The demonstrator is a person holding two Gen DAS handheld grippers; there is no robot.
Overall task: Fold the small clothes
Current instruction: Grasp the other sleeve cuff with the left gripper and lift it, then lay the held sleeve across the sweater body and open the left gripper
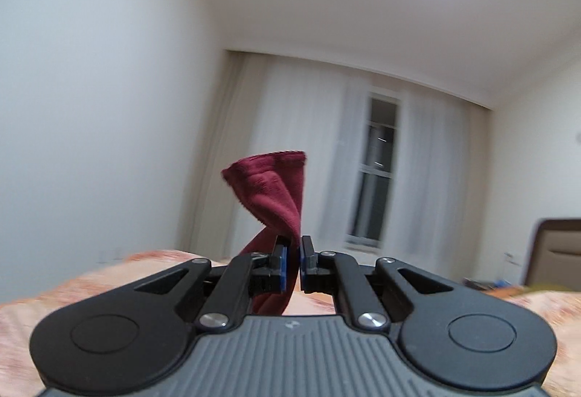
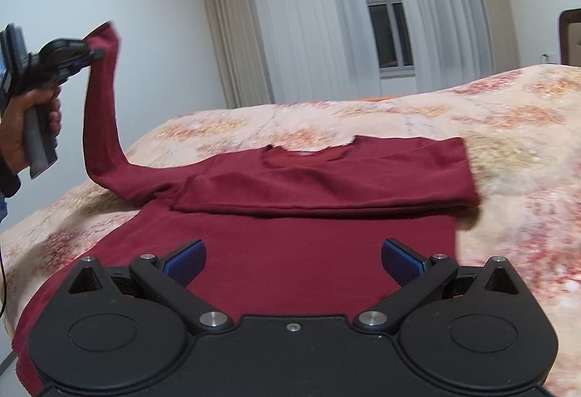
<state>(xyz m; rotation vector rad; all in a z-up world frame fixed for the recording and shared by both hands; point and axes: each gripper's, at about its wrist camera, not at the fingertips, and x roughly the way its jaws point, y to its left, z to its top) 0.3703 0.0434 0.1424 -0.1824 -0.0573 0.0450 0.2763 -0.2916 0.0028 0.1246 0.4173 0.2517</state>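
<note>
Clenched on the cuff end of a long sleeve (image 2: 103, 95), the left tool (image 1: 292, 253) is holding that sleeve up in the air, level with the far wall, the fabric twisting between its blue pads (image 1: 283, 264) and flaring out beyond them. That sleeve is part of a dark red shirt (image 2: 308, 215), which is lying flat on the bed (image 2: 490, 128) with its neckline facing the window and its other sleeve folded across the chest. From the shoulder, the raised sleeve is climbing steeply to the left tool, which a person's hand (image 2: 32, 128) is gripping by its grey handle. Nearer the camera, the right tool (image 2: 293, 261) is hovering released over the lower body of the shirt, its jaws standing wide apart with nothing between them. Around the shirt, the floral bedspread is spreading out toward white curtains (image 2: 297, 16) and a window (image 2: 388, 16).
</note>
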